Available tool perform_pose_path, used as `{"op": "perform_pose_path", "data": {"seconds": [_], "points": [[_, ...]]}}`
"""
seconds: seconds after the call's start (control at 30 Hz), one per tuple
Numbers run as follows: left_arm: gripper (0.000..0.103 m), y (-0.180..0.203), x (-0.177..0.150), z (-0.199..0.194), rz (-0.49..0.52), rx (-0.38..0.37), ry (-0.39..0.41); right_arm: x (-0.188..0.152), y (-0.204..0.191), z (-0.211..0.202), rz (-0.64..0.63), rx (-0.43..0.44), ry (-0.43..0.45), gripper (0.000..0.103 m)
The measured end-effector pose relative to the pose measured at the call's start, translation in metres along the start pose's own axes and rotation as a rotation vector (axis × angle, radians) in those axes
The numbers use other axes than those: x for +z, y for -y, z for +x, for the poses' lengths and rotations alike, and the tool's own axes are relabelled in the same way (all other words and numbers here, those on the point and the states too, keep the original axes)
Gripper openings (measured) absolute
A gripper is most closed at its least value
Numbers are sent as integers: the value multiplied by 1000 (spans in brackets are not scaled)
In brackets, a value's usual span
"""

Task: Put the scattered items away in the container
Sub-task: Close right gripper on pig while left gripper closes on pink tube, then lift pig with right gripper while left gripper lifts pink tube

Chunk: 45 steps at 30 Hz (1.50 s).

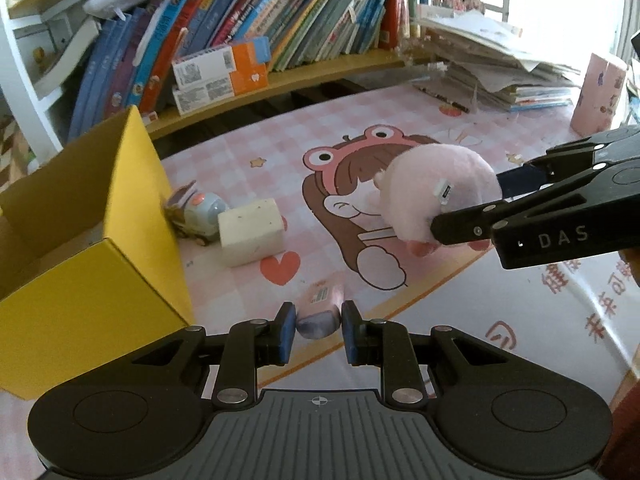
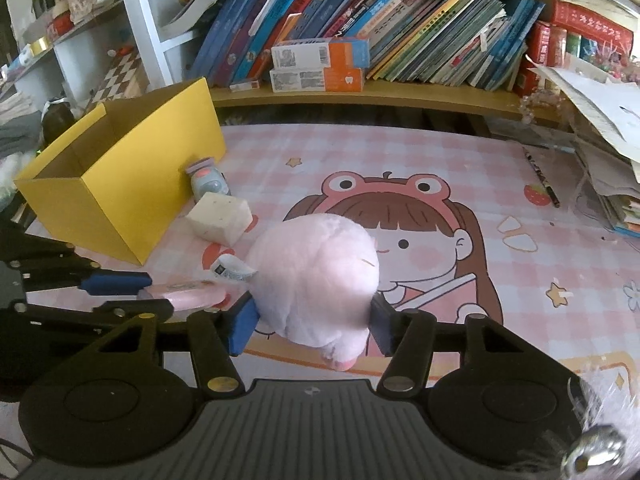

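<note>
The open yellow box stands at the left, also in the right wrist view. My right gripper is shut on a pink plush toy and holds it above the mat; the left wrist view shows the toy too. My left gripper has its pads on both sides of a small pink packet lying on the mat, also visible in the right wrist view. A cream block and a small blue toy car lie beside the box.
The desk carries a pink checked cartoon mat. A shelf of books runs along the back. A stack of papers and a pink cup sit at the far right. A pencil lies on the mat.
</note>
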State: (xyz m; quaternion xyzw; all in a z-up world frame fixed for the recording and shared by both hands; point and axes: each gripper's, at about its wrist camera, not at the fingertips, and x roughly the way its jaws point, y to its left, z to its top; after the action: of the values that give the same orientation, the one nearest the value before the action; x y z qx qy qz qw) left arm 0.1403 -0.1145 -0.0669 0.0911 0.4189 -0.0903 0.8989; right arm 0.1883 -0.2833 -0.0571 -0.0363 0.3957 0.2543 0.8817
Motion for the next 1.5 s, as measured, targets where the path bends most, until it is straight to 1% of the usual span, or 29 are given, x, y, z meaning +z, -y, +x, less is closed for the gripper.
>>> {"op": "perform_pose_path", "data": {"seconds": [0.2, 0.37, 0.5, 0.77, 1.0, 1.3, 1.5], "points": [[23, 0, -6, -18, -15, 6, 29, -4, -1, -13, 4, -22, 15, 53], [23, 2, -9, -33, -27, 9, 52, -9, -6, -17, -12, -40, -3, 51], [23, 4, -11, -41, -25, 14, 67, -13, -12, -20, -22, -40, -9, 51], [23, 5, -16, -51, -29, 14, 72, -21, -16, -27, -7, -32, -1, 51], [23, 5, -17, -56, -10, -13, 93, -25, -23, -35, -1, -43, 3, 50], [23, -7, -25, -67, 17, -66, 123, -30, -37, -46, 30, -108, 13, 50], [23, -23, -34, -78, 32, -99, 137, -34, -58, -51, 47, -147, 11, 49]]}}
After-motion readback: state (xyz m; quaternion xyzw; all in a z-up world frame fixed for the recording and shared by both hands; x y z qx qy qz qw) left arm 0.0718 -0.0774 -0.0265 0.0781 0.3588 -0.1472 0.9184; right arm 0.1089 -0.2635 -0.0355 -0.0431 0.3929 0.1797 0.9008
